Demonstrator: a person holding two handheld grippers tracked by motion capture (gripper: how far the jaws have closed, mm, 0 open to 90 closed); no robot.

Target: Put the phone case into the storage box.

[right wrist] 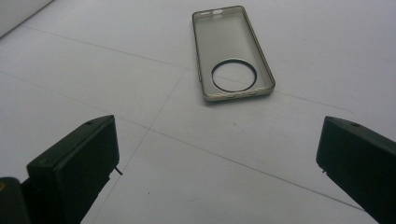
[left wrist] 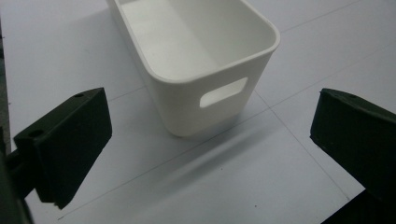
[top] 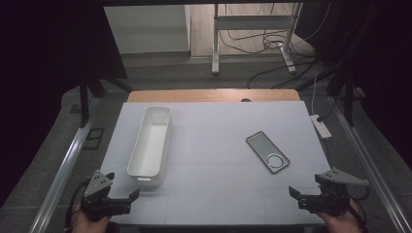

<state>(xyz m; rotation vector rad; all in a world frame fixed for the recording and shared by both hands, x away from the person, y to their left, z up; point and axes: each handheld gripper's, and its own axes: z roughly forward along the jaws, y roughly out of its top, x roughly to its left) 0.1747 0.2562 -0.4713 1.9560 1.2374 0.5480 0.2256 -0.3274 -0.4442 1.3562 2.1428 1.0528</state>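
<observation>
A long white bin stands empty on the left half of the white table top; its near end with a handle slot lies just beyond my left gripper. A clear grey phone case with a round ring lies flat on the right half. In the right gripper view the phone case is a short way ahead of my right gripper. At the table's front left corner the left gripper stands open and empty. The right gripper is open and empty at the front right.
Metal rails run along both sides of the table. A white power strip lies off the right edge. A wooden board borders the far edge, with a metal stand and cables on the floor beyond.
</observation>
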